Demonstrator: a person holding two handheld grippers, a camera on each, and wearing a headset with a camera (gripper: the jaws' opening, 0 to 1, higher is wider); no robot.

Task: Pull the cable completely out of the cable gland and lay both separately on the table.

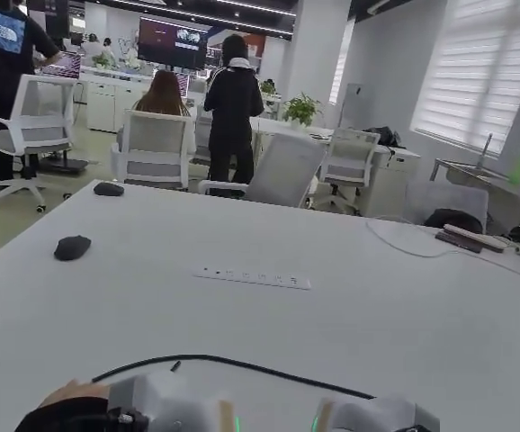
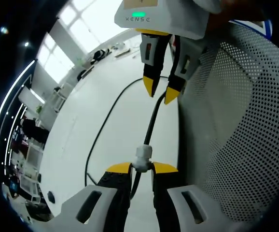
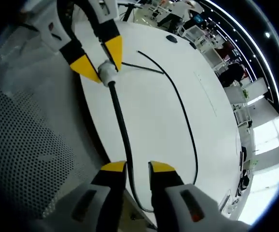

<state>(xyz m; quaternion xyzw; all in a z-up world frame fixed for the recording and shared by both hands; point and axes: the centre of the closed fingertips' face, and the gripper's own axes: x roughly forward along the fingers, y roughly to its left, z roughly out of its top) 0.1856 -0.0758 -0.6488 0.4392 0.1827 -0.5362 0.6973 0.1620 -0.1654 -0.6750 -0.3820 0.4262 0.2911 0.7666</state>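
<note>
White table (image 1: 377, 315): black cable (image 1: 242, 364), mouse (image 1: 72, 247), power strip (image 1: 253, 278); mesh chairs (image 1: 156, 144) behind.

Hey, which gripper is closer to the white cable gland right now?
Left. The left gripper pinches the cable gland between its tips; the right gripper straddles the black cable farther along, apart from the gland.

The left gripper (image 2: 142, 167) and the right gripper (image 3: 137, 167) look alike: black jaws capped with yellow wedge tips, set in glossy white moulded housings. The right one's housing carries a green light (image 2: 138, 15) above grey lettering, KENSE. A black sleeve (image 1: 58, 416) covers one wrist.
</note>
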